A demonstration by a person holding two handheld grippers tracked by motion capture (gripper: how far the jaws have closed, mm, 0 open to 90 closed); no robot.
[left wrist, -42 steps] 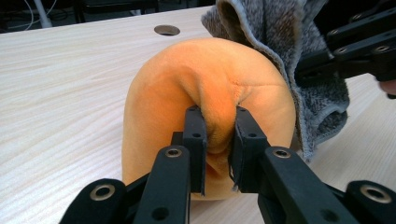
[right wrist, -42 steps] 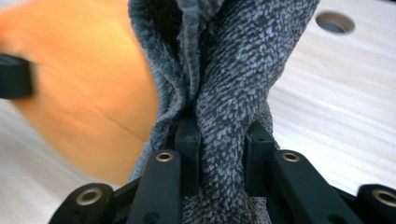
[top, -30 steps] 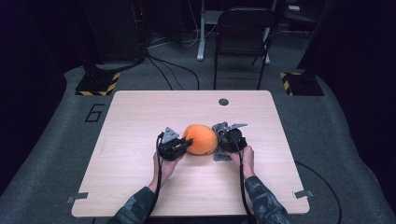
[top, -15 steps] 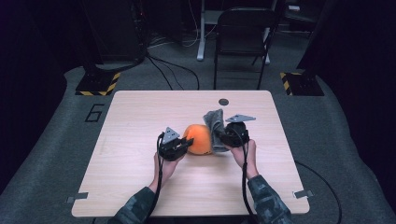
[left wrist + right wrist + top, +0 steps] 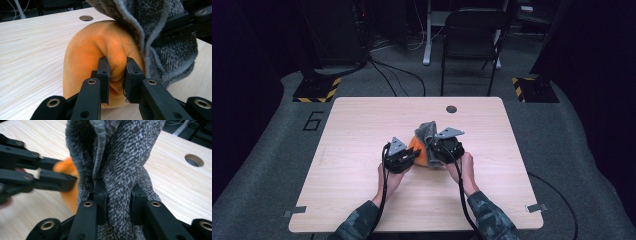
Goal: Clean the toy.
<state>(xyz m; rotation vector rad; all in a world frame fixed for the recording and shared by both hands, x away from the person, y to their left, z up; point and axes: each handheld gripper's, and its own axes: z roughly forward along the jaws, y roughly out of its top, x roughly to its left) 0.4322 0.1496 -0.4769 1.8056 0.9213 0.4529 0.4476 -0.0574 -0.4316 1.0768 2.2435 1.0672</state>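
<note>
— Judging by its folds, how will the soft orange fabric lining (image 5: 85,57) with its fuzzy grey fleece outer layer (image 5: 172,52) handle, and where is it found?

— It is seen at the middle of the pale wooden table (image 5: 362,130), between the two tools. It is judged light, limp and stretchy; nothing stiff is shown, so it will sag wherever it is not held. Little risk of breakage is expected, though the plush may slip from a shallow pinch.

— What is gripped now?

— A pucker of orange cloth is pinched by the nearly closed left gripper (image 5: 116,72) on the left side. A thick fold of grey fleece is clamped by the right gripper (image 5: 117,195), its jaws almost together, and is held raised on the right.

— Where should hold be taken?

— Deep folds near the hem are best taken, not the surface nap.

— Anything beyond?

— A round cable hole (image 5: 451,109) lies at the far edge.
</note>
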